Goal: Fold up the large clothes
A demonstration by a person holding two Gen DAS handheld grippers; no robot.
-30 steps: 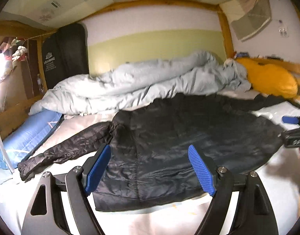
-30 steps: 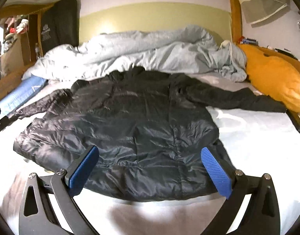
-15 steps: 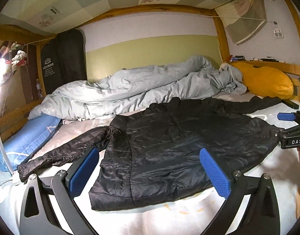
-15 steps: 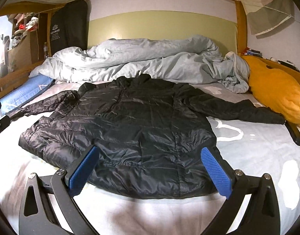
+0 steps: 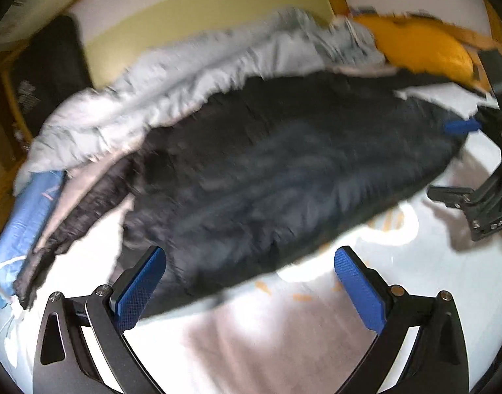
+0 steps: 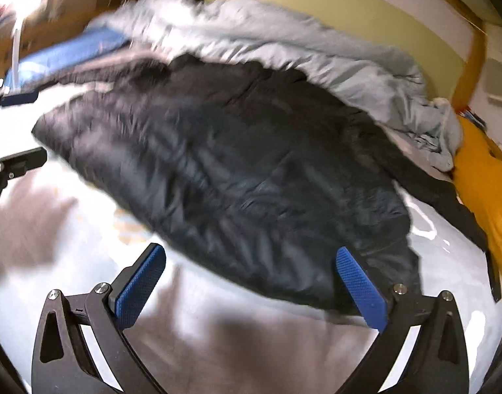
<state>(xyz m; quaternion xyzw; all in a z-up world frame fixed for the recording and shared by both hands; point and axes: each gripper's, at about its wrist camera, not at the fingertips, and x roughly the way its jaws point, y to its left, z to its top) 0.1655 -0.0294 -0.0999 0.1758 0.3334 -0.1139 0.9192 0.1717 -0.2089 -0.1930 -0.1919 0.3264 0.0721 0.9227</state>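
Grippers, L [image 5: 250,275] & R [image 6: 251,274], jaws wide, dipped nearer jacket [image 5: 283,170] hem since earlier.

The left tool [image 5: 250,277] has two black arms that curve outward like a fork, each with a triangular cut-out near its base and a pair of round silver screw heads on its upper edge. Its fingers [image 5: 140,287] are flat black plates faced with bright blue pads, finely cross-hatched. The right tool [image 6: 251,277] is built the same: black curved arms, triangular cut-outs, silver screws, blue textured fingers [image 6: 361,286]. Seen from the left wrist camera, the right tool's black bracket carries small screws and pale lettering, possibly "DAS", though blur leaves it uncertain.
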